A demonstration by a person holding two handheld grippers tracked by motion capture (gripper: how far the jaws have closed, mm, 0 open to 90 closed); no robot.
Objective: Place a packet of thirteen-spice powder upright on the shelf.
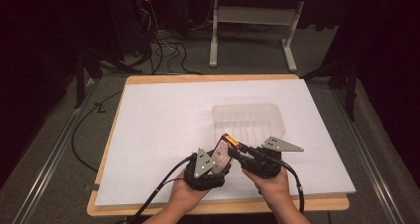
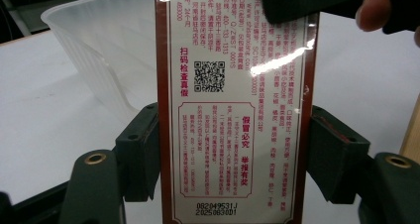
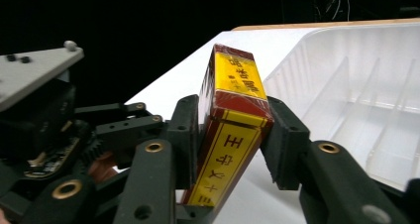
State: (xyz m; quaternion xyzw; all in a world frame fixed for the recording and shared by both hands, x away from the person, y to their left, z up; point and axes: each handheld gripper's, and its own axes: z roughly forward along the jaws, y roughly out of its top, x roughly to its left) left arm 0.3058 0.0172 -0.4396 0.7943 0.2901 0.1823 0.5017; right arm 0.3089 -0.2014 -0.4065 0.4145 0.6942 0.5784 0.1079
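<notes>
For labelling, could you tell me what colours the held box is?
The box is yellow and dark red, clearest in the right gripper view.

Clear ribbed plastic tray [image 1: 247, 119] (empty) on white-covered table [image 1: 163, 125]; floor cables [image 1: 163, 48] beyond.

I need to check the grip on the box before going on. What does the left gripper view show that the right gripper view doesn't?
Left gripper view: the box's white printed back with a QR code and a stamped number near the bottom, clamped between that gripper's jaws.

Right gripper view: the box's yellow and red faces with large characters, the tray's inner dividers, and the left gripper at the left.

Both: the same box gripped on two sides, the clear plastic tray and the white tabletop.
</notes>
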